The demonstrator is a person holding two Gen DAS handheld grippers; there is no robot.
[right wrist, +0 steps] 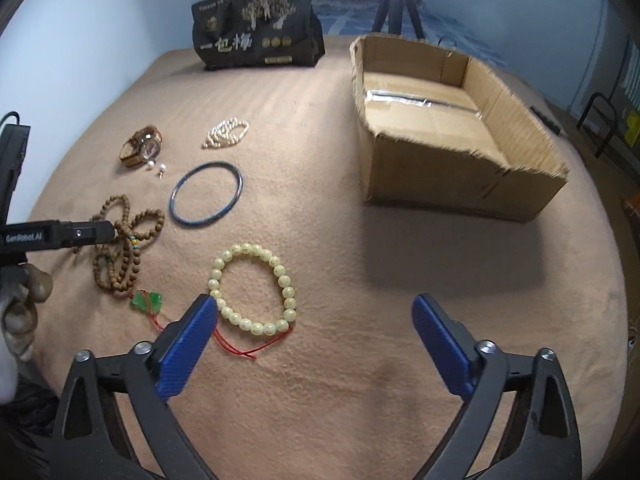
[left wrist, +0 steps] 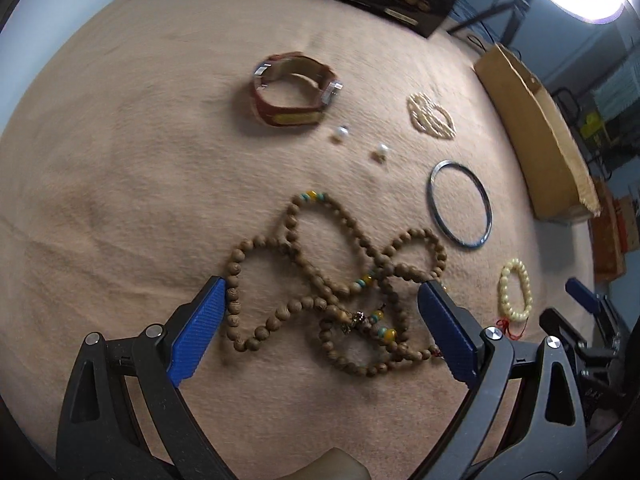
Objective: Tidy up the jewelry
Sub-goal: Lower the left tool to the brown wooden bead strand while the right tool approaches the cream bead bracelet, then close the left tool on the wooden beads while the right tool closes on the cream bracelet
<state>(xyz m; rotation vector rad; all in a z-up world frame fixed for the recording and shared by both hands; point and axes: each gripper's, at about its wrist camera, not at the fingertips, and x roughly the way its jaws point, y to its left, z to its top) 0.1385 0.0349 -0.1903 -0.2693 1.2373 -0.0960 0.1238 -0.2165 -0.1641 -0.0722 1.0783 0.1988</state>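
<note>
A long string of brown wooden beads (left wrist: 320,264) lies looped on the tan cloth. My left gripper (left wrist: 322,284) hangs open just above it, its blue fingers straddling the loops. In the right wrist view the same string (right wrist: 120,240) ends in a green pendant (right wrist: 147,301). My right gripper (right wrist: 313,299) stands open low over the cloth. A cream bead bracelet (right wrist: 252,284) with red cord lies by its left finger, partly inside the gap. A cardboard box (right wrist: 452,184) stands open at the back right.
Also on the cloth are a dark bangle (right wrist: 173,200), a watch (right wrist: 142,146), two pearl earrings (right wrist: 151,165) and a small white bead bracelet (right wrist: 226,132). A black printed bag (right wrist: 260,28) stands at the far edge, and a tripod (right wrist: 396,4) behind it.
</note>
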